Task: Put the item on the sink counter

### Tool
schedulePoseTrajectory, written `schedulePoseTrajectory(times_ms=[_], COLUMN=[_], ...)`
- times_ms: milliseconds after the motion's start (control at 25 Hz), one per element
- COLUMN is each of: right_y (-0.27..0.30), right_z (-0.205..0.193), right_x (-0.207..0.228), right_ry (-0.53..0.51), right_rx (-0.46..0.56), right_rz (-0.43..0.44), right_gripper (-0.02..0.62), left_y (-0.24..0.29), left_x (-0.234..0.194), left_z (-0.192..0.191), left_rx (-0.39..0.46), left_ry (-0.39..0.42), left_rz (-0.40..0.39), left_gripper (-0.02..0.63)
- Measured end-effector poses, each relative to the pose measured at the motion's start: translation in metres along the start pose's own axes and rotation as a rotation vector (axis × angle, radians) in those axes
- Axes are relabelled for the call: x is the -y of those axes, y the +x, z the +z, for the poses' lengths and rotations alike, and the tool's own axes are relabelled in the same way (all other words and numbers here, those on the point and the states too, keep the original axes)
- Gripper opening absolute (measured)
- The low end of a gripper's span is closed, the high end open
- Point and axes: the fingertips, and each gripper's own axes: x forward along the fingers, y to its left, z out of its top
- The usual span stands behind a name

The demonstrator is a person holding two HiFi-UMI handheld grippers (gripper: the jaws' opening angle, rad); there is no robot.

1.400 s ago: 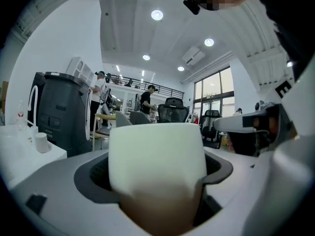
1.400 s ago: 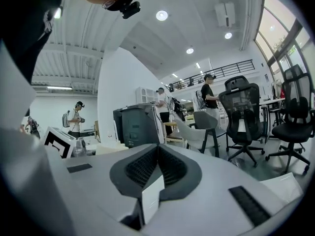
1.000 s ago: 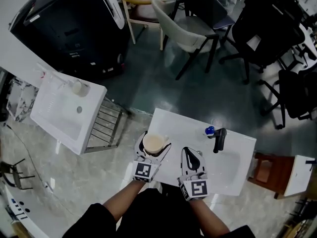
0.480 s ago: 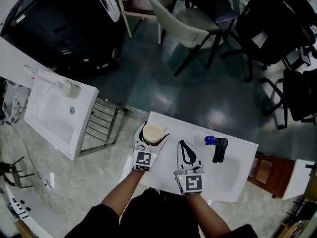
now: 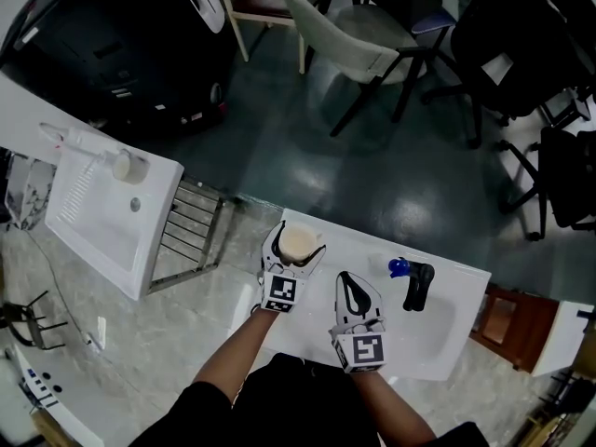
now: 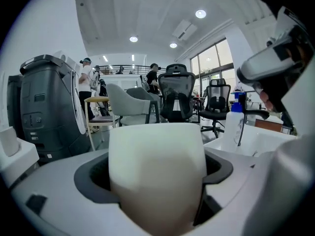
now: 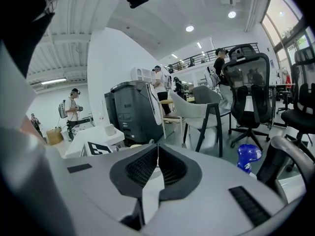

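Note:
A cream cup (image 5: 297, 243) sits between the jaws of my left gripper (image 5: 296, 241), which is shut on it above the far left corner of the white sink counter (image 5: 368, 248). In the left gripper view the cup (image 6: 156, 173) fills the space between the jaws. Whether it rests on the counter or hangs just over it I cannot tell. My right gripper (image 5: 357, 285) is shut with nothing in it, over the counter to the right of the cup; its tips meet in the right gripper view (image 7: 157, 146).
A black faucet (image 5: 415, 285) with a blue-topped bottle (image 5: 399, 267) stands at the counter's back right. A second white sink (image 5: 107, 212) with a soap dispenser (image 5: 124, 165) lies to the left beside a metal rack (image 5: 191, 233). Chairs (image 5: 349, 35) stand beyond.
My left gripper with the cup has shifted slightly forward and right toward the counter's far left corner. The right gripper stays shut in much the same spot.

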Motion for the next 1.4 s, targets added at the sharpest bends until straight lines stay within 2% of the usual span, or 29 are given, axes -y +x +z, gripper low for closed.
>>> schedulePoseTrajectory(times_ms=[160, 400, 640, 1160, 1400], right_y=[0.003, 0.002, 0.0, -0.001, -0.001], right_z=[-0.006, -0.005, -0.008, -0.014, -0.008], right_x=[-0.006, -0.007, -0.002, -0.005, 0.002], right_ry=[-0.055, -0.02, -0.006, -0.009, -0.022], right_rx=[0.0, 0.021, 0.015, 0.008, 0.009], right_rz=[0.019, 0.047, 0.047, 0.082, 0.092], right_gripper=[0.032, 0.032, 0.032, 0.032, 0.032], left_y=[0.006, 0.007, -0.005, 0.009, 0.017], left_x=[0.001, 0.0, -0.005, -0.002, 0.003], left_z=[-0.015, -0.015, -0.035, -0.027, -0.026], left_rx=[-0.027, -0.003, -0.087, -0.061, -0.086], left_ry=[-0.004, 0.006, 0.013, -0.02, 0.018], left_rz=[-0.007, -0.06, -0.085, -0.103, -0.129], left_gripper=[0.46, 0.46, 0.46, 0.46, 0.46])
